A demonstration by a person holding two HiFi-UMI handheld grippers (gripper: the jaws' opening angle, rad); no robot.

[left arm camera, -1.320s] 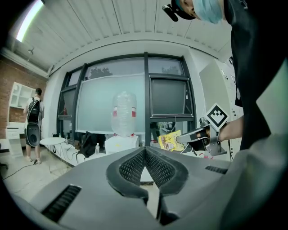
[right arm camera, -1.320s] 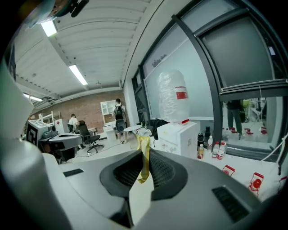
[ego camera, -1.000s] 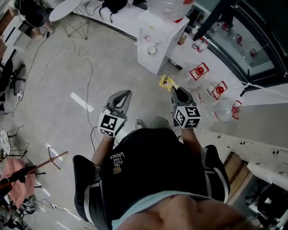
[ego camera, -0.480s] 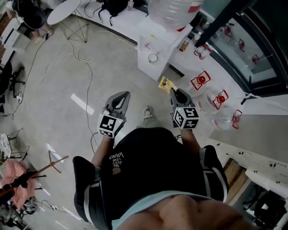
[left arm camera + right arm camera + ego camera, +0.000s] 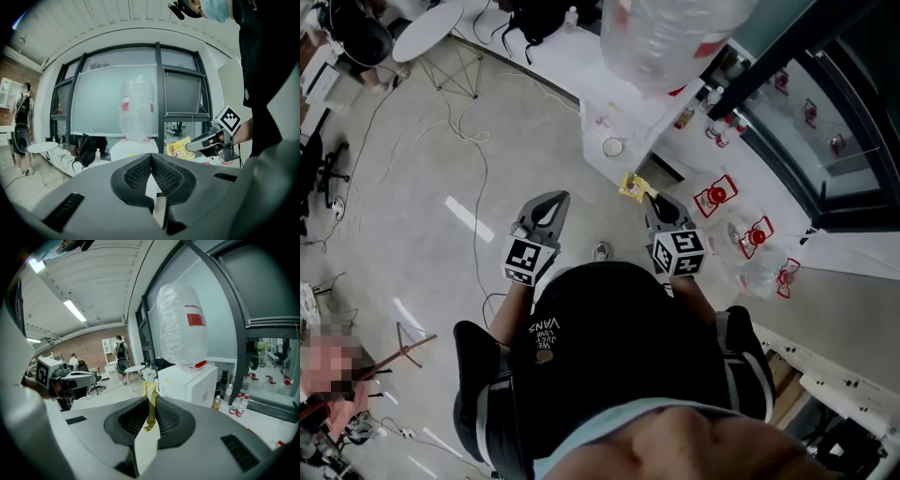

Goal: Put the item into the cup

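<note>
The right gripper point(image 5: 650, 199) has its jaws closed on a yellow packet point(image 5: 633, 185), which sticks out ahead of the jaw tips. In the right gripper view the packet point(image 5: 150, 401) stands edge-on, pinched between the two pads. The left gripper point(image 5: 555, 200) is held level beside it, well apart. Its jaws are pressed together with nothing between them, as the left gripper view point(image 5: 151, 161) shows.

Against the frame a second ago, the white water dispenser point(image 5: 628, 117) has come closer in the head view. The cup point(image 5: 613, 146) on its ledge sits lower in the picture and nearer the packet, though the two are still apart. The big clear bottle point(image 5: 666, 37) on top of the dispenser now fills more of the upper edge. The right gripper and its packet have shifted a little left and up, toward the dispenser, while the left gripper has hardly moved in the frame. Both grips are unchanged. The empty jugs with red labels point(image 5: 717, 197) on the floor at the right have slid lower and further right. One shoe point(image 5: 601, 251) shows between the grippers.
</note>
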